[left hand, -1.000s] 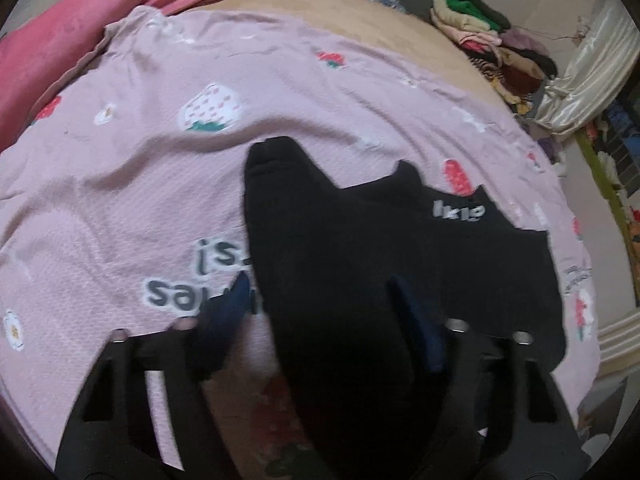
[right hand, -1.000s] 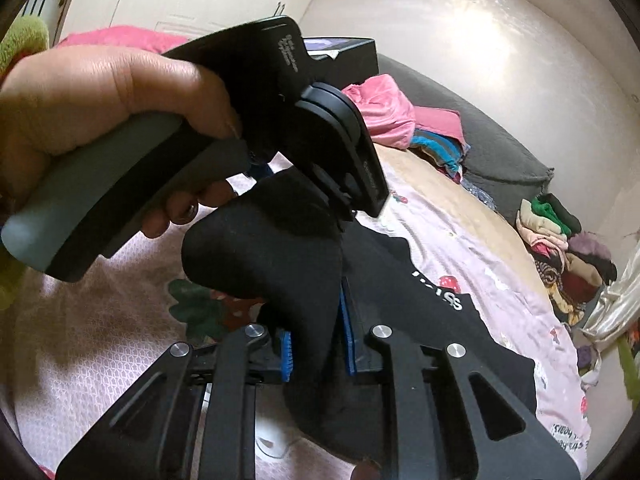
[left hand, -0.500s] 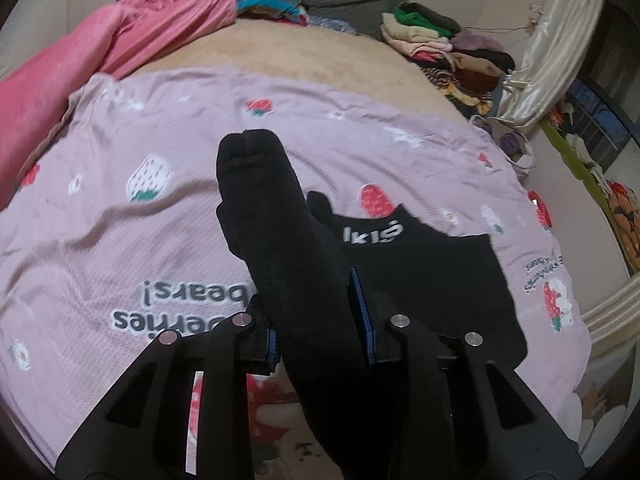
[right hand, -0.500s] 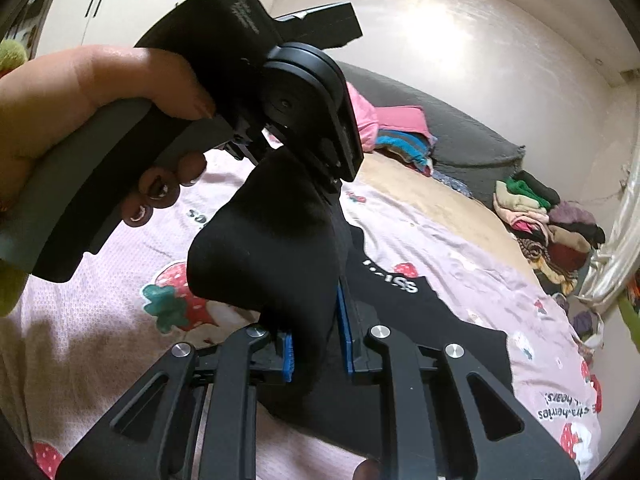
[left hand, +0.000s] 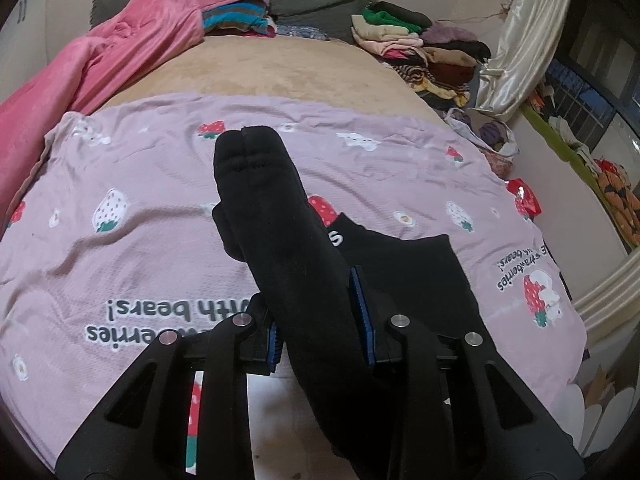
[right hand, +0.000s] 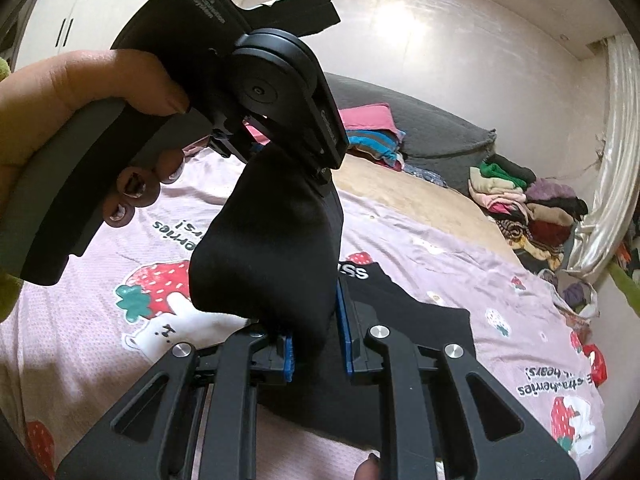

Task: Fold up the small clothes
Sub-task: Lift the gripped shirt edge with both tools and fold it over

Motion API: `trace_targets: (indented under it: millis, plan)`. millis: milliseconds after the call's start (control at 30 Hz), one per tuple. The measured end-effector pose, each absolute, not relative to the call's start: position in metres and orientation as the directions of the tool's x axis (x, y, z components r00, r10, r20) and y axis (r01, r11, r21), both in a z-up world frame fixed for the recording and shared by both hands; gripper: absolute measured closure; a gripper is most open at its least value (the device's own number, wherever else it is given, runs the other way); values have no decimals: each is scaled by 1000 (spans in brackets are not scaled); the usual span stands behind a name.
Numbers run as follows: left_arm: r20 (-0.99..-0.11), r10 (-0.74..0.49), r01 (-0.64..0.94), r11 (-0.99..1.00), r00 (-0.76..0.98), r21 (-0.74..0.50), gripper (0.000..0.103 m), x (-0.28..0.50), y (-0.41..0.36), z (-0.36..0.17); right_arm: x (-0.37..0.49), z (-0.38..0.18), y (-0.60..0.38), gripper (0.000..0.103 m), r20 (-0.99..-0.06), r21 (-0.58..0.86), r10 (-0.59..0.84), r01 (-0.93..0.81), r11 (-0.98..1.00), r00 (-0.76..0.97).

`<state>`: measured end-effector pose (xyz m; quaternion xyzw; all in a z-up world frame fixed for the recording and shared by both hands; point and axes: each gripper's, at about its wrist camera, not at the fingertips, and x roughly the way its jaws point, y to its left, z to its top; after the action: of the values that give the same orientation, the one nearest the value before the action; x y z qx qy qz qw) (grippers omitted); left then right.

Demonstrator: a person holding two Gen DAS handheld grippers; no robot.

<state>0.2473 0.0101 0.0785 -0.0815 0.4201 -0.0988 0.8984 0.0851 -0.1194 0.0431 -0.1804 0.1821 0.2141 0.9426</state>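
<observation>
Left tool [left hand: 322,332] clamped on a black sock [left hand: 276,232] held above the bed, right tool [right hand: 318,346] clamped on its other end, second sock [left hand: 420,268] flat on the pink sheet [left hand: 140,184], clothes pile [left hand: 424,48] beyond.

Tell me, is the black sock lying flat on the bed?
No. The black sock hangs lifted, pinched by the left gripper and right gripper.

The left tongs [left hand: 320,316] and right tongs [right hand: 316,344] are matte black open-framed arms with silver screw heads and blue ribbed pads. The left hand [right hand: 76,108] is bare-skinned with dark polished nails, on a grey handle beneath a black body with small white lettering.
</observation>
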Motion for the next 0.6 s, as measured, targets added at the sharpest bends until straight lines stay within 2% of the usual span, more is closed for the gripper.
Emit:
trace_targets:
  millis: [600]
  plan:
    - [-771, -245, 153, 970, 587, -191, 82, 267, -54, 67, 104, 32, -173, 88, -446, -194, 303, -421, 886, 842]
